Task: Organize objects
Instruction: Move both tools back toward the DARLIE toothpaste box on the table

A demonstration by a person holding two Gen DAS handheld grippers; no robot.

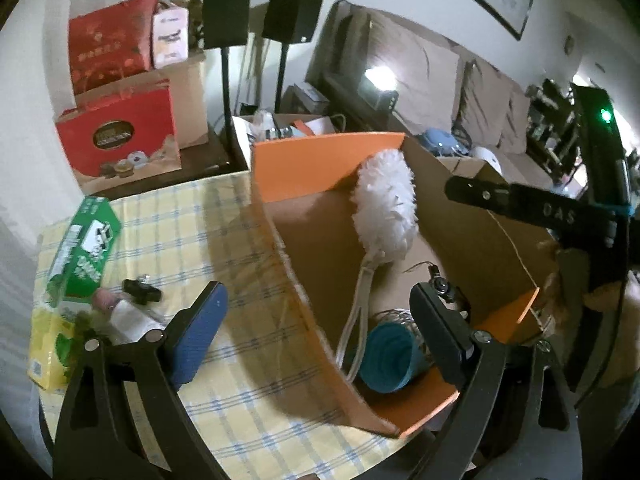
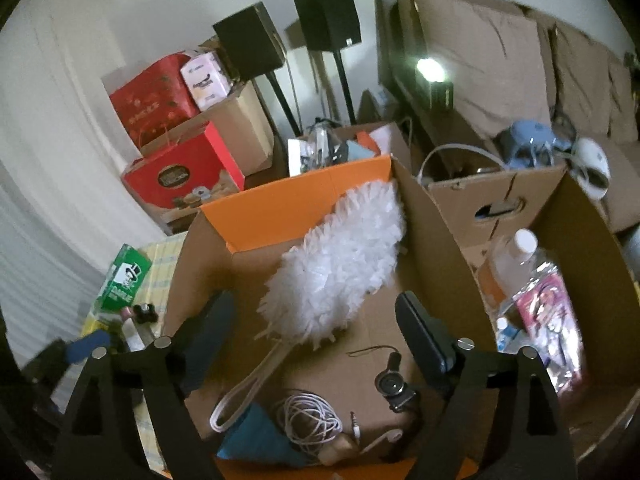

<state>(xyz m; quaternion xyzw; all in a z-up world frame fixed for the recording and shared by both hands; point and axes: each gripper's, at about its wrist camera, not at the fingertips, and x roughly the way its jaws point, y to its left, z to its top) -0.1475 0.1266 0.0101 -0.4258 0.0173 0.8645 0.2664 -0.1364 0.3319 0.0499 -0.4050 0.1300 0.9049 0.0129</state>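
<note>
An open cardboard box with orange flaps (image 1: 320, 168) (image 2: 280, 208) stands on the checked tablecloth (image 1: 224, 248). Inside lie a white fluffy duster (image 1: 386, 204) (image 2: 336, 264), a teal cup (image 1: 386, 356) (image 2: 256, 436), a coiled white cable (image 2: 308, 420) and a small black clip-on lens (image 2: 394, 388). My left gripper (image 1: 320, 332) is open and empty, straddling the box's left wall. My right gripper (image 2: 316, 344) is open and empty above the box interior, over the duster's handle. The right gripper's black body (image 1: 540, 208) shows in the left wrist view.
A green carton (image 1: 86, 248) (image 2: 124, 276), a yellow box (image 1: 50, 352), a small black object (image 1: 142, 291) and white paper lie on the table's left. A clear bottle (image 2: 524, 264) and pink packet (image 2: 548, 320) sit beside the box. Red gift boxes (image 1: 116, 136), speakers and a sofa stand behind.
</note>
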